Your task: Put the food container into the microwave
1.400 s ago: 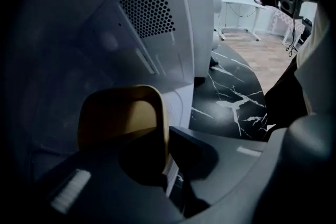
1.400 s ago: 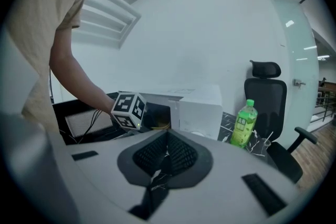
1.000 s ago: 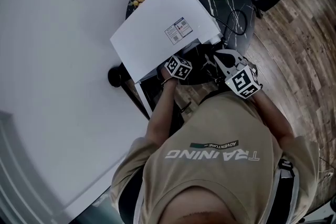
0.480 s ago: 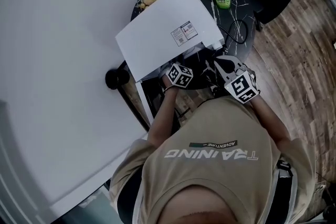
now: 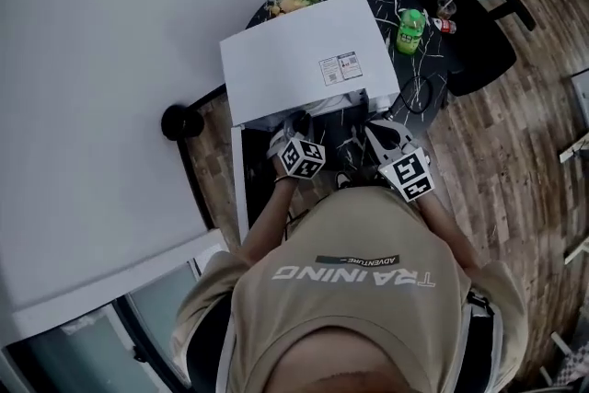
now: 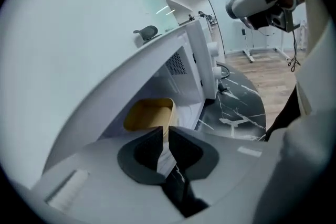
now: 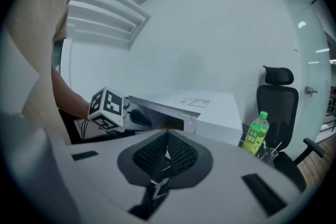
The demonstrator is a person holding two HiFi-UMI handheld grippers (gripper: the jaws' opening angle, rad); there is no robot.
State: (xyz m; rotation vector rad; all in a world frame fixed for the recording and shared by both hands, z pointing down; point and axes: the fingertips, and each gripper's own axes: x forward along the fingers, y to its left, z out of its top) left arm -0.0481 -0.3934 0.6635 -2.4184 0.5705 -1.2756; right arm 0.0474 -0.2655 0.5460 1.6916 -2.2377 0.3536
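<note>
left tongs point(image 6: 166, 131): jaws a narrow slot apart, nothing between them; pointed at the mouth of the microwave point(image 6: 195, 63), tips just outside the opening.

right tongs point(image 7: 167, 141): jaws pressed together, empty; held back from the microwave, off to the side of the opening, over the table point(image 6: 239, 107).

food container point(image 6: 149, 114): tan, open-topped; sits on the floor of the microwave's chamber, upright as far as can be told, apart from both tongs. seen only in the left gripper view; the head view hides it under the microwave's top.

microwave: white box on the dark marbled table, label on top, door point(image 5: 237, 184) swung wide open toward the person's left.

other items: green bottle point(image 7: 255, 136) on the table beyond the microwave; black chair point(image 7: 278, 94) behind the table; plate of food point(image 5: 293, 0) at the table's far edge.

task status, judged: the main step looks done, since the container lies inside and neither pair of tongs has hold of it. left to do, if anything: draw the left tongs clear of the opening. the door stands open; shutting it is not named in the task, so whether it counts cannot be told. how deep the container sits in the chamber is not clear from this angle.
</note>
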